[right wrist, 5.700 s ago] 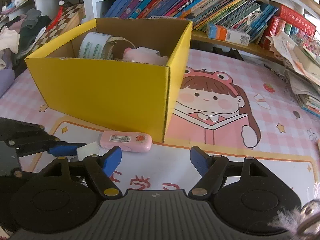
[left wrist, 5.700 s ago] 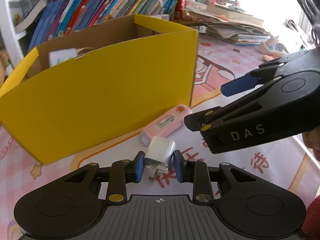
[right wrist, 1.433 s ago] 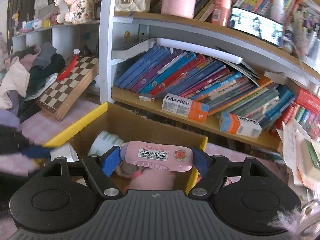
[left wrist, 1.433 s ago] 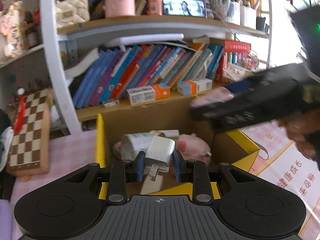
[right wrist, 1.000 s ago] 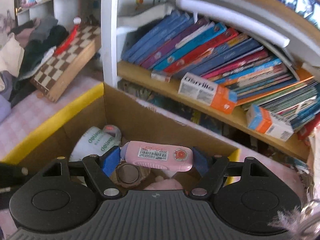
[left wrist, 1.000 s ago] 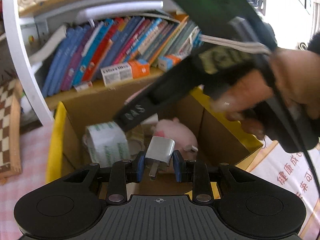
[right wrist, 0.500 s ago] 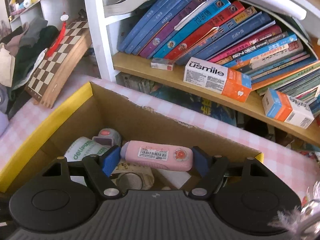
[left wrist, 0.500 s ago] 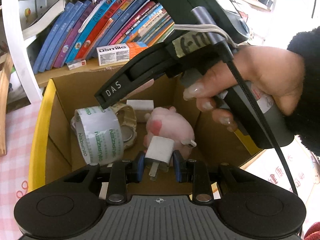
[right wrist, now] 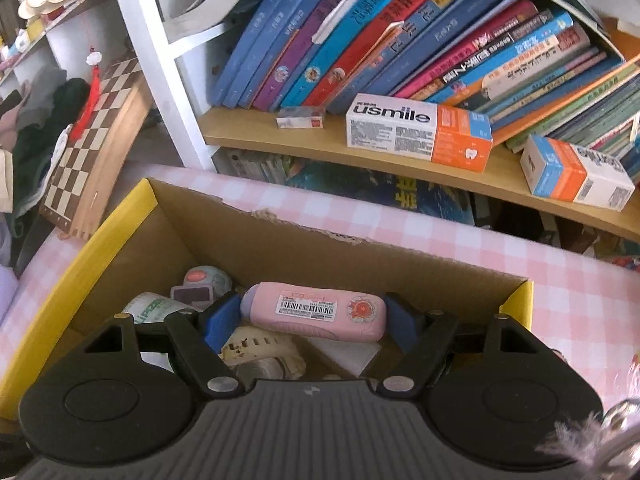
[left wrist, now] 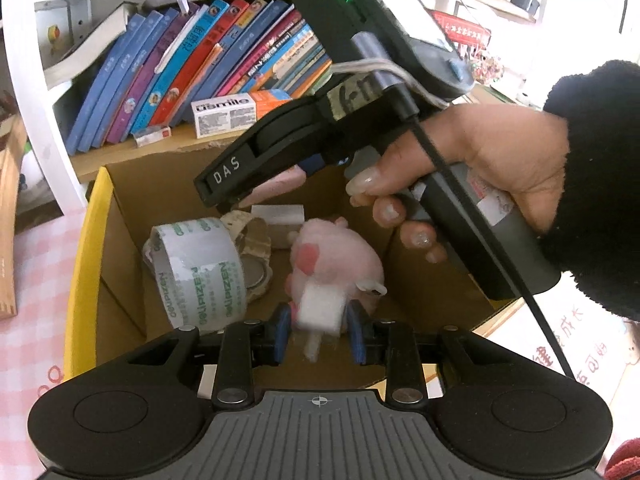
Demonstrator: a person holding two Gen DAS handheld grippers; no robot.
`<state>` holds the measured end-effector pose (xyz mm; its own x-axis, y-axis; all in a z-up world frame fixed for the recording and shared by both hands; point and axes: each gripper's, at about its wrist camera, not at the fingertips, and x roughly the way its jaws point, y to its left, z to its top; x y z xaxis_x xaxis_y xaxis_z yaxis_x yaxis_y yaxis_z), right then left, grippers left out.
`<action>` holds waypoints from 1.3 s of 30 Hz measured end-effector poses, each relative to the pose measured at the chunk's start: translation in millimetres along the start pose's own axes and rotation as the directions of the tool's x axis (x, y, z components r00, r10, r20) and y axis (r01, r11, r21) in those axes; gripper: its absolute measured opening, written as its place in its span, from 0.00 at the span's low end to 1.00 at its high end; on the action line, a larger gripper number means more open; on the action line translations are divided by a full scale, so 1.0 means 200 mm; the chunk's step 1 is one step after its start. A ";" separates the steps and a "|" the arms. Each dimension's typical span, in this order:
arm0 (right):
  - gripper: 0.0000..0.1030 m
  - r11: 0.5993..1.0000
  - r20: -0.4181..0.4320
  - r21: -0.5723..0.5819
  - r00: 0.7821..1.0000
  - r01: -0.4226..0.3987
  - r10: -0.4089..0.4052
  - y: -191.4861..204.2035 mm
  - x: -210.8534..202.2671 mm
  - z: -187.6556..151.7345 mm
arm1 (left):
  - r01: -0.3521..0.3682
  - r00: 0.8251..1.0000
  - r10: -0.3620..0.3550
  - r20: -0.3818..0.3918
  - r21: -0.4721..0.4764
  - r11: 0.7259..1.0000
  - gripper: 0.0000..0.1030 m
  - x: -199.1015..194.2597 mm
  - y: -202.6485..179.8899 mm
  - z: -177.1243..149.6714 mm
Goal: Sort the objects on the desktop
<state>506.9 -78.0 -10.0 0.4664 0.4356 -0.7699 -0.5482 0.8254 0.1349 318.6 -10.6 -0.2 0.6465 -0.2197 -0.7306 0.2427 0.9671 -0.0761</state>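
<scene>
A yellow cardboard box (left wrist: 80,260) stands open below both grippers. My left gripper (left wrist: 318,334) hangs over its near side, and its jaws are opening. A white plug charger (left wrist: 320,312) sits blurred between the blue pads with a gap on each side, just above the box floor. My right gripper (right wrist: 312,324) is shut on a pink oblong case (right wrist: 320,308) with a barcode label, held crosswise over the far half of the box (right wrist: 132,216). In the left wrist view a person's hand (left wrist: 480,160) holds that gripper, and the pink case (left wrist: 276,188) shows under it.
Inside the box lie a tape roll (left wrist: 200,272), a pink plush toy (left wrist: 336,256), a beige watch (left wrist: 252,236) and a white block (left wrist: 278,214). Behind it a shelf holds leaning books (right wrist: 360,40) and a toothpaste carton (right wrist: 416,132). A chessboard (right wrist: 92,132) leans at left.
The left pads have spread apart and the white charger has come loose between them, tilting and blurring. The right gripper with the pink case has sunk lower over the box.
</scene>
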 end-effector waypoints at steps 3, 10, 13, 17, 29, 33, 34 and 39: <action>0.74 1.000 -0.007 0.003 1.000 -0.007 0.007 0.00 0.01 0.00 | -0.011 1.000 0.011 0.021 0.012 1.000 0.54 -0.01 0.00 0.00; 0.83 0.999 0.019 0.005 0.999 -0.040 0.040 0.00 -0.04 0.01 | -0.043 0.996 0.041 0.077 0.025 0.999 0.68 -0.07 -0.03 0.00; 0.85 0.999 0.043 -0.004 0.998 -0.050 0.050 0.01 -0.08 0.02 | -0.057 0.993 0.055 0.100 0.011 0.998 0.69 -0.11 -0.03 -0.01; 0.85 0.998 0.067 0.000 0.996 -0.067 0.067 0.02 -0.13 0.02 | -0.091 0.988 0.092 0.128 -0.010 0.996 0.70 -0.17 -0.02 -0.02; 0.85 0.999 0.183 -0.015 0.982 -0.046 0.048 0.11 -0.41 -0.07 | -0.182 0.963 0.201 0.179 -0.118 0.976 0.72 -0.37 0.06 -0.12; 0.86 1.000 0.242 -0.022 0.970 -0.011 0.016 0.18 -0.56 -0.17 | -0.188 0.956 0.214 0.200 -0.140 0.972 0.72 -0.44 0.08 -0.18; 0.86 1.000 0.256 -0.023 0.967 -0.002 0.008 0.19 -0.59 -0.19 | -0.190 0.954 0.217 0.207 -0.144 0.971 0.72 -0.47 0.08 -0.19; 0.87 0.998 0.343 -0.032 0.938 0.061 -0.047 0.30 -0.79 -0.37 | -0.200 0.937 0.236 0.257 -0.160 0.967 0.80 -0.59 0.07 -0.28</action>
<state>349.3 -124.2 72.5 0.7010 0.4933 -0.5150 -0.5407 0.8385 0.0672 205.1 35.5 46.5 0.8492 -0.0103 -0.5279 -0.0105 0.9993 -0.0364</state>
